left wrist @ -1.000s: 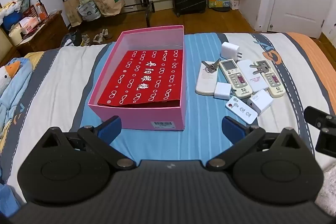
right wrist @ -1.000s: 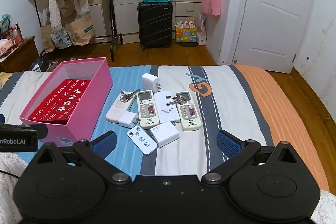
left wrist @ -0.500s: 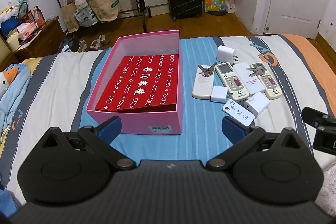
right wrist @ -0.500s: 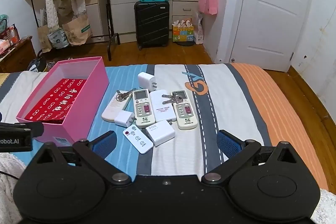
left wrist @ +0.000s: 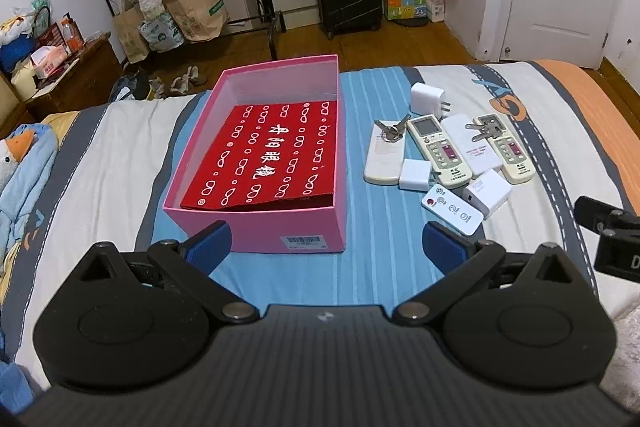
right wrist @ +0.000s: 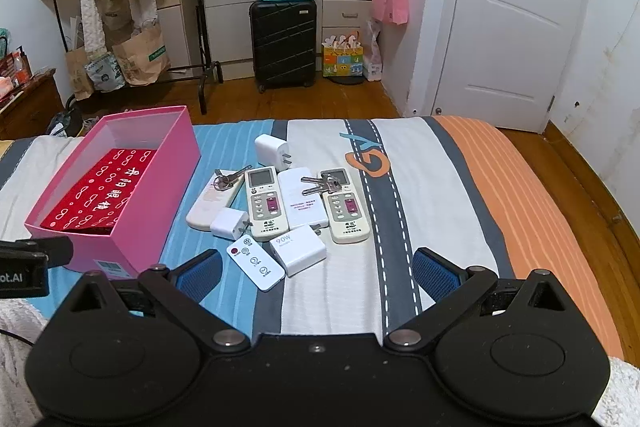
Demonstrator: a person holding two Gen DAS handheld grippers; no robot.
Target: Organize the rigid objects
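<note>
A pink box (left wrist: 312,223) (right wrist: 132,227) lined with a red printed sheet (left wrist: 272,155) lies on the striped bed. To its right is a cluster of white items: remotes (left wrist: 438,151) (right wrist: 266,205), chargers (left wrist: 427,99) (right wrist: 297,250), two key bunches (left wrist: 484,131) (right wrist: 322,183) and a small flat remote (left wrist: 452,209) (right wrist: 255,262). My left gripper (left wrist: 326,241) hangs open in front of the box, holding nothing. My right gripper (right wrist: 316,271) is open too, just short of the small remote and the 90W charger.
The bed (right wrist: 460,187) carries a blue soft toy (left wrist: 24,163) at its left edge. Beyond it are a black suitcase (right wrist: 284,43), a clothes rack with bags (left wrist: 176,7), a wooden side table (left wrist: 60,75) and a white door (right wrist: 520,19).
Both views have pulled back and tilted up slightly, so the box and the white items sit a little farther off. Nothing on the bed has moved; both grippers stay open.
</note>
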